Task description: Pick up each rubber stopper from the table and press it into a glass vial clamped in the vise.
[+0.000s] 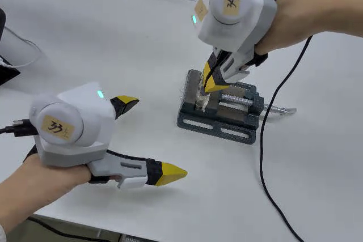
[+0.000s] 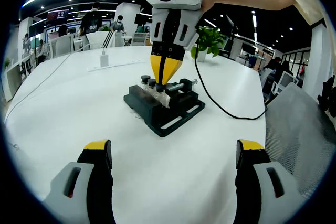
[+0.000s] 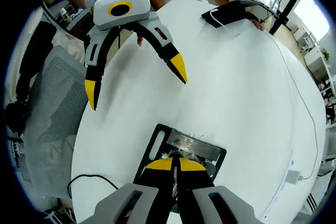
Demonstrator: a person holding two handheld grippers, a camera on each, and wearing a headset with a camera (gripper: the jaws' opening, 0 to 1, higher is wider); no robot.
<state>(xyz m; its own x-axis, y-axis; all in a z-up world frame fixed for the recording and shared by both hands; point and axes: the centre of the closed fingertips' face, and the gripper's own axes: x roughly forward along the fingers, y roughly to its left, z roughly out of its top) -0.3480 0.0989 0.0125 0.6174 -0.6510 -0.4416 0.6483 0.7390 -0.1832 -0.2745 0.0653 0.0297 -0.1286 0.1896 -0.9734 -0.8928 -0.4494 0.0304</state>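
Dark rubber stoppers [image 2: 148,82] sat on glass vials [image 1: 201,100] clamped in the vise [image 1: 218,124]. Directly above the vise, the right gripper [image 1: 212,84] pointed down, jaws closed together at the vials; whether they pinched a stopper could not be told. The left gripper [image 1: 151,136] hovered well apart from the vise, jaws spread wide, over the white table [image 1: 317,174].

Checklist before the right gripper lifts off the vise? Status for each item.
1. Right gripper tips down at the vise: ok.
2. Anything between its shut fingers: cannot tell.
3. Vials upright in the vise, dark stoppers on top: ok for the two visible.
4. Left gripper open, apart from the vise: ok.
5. Cable running close past the vise, snag risk: cannot tell.
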